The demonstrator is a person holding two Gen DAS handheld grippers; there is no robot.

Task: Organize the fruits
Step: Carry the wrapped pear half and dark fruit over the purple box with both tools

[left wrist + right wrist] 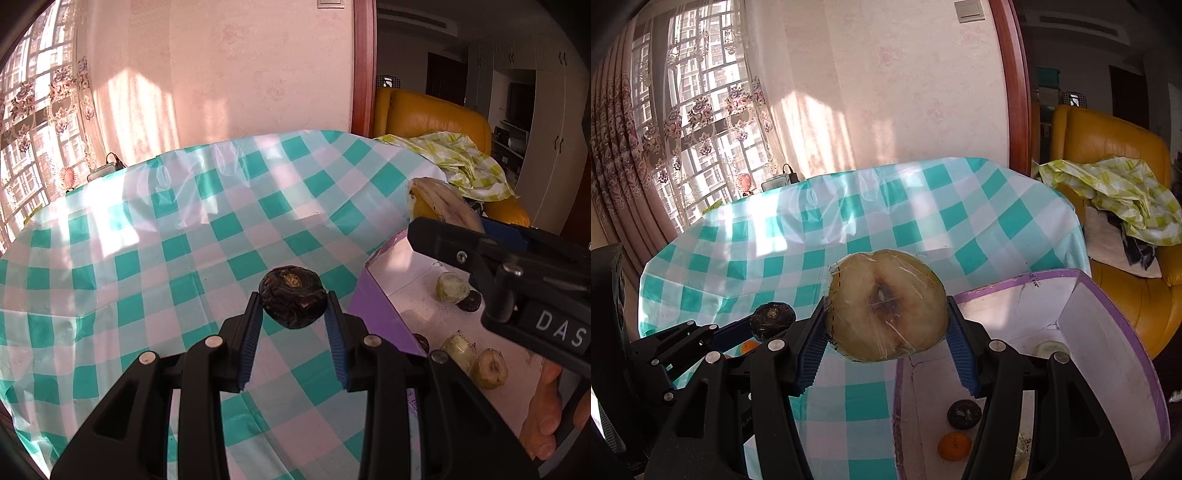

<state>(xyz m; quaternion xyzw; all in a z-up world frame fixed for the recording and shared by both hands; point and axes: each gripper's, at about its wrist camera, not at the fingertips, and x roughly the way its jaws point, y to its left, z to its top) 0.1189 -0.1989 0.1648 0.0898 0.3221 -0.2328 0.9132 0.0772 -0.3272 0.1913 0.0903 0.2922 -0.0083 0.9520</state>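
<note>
My left gripper (292, 301) is shut on a dark, wrinkled round fruit (291, 297) and holds it above the teal checked tablecloth (147, 240). That fruit also shows in the right wrist view (772, 320), at the left. My right gripper (886, 306) is shut on a pale fruit half wrapped in cling film (886, 304), held over the near edge of a white box with a purple rim (1108, 314). The right gripper shows in the left wrist view (517, 273), over the box (399, 266).
Inside the box lie pale cut fruit pieces (452, 287), a dark fruit (964, 414) and an orange one (954, 446). Another orange fruit (750, 346) lies on the table behind the left gripper. A yellow armchair (1108, 155) with a crumpled cloth stands to the right.
</note>
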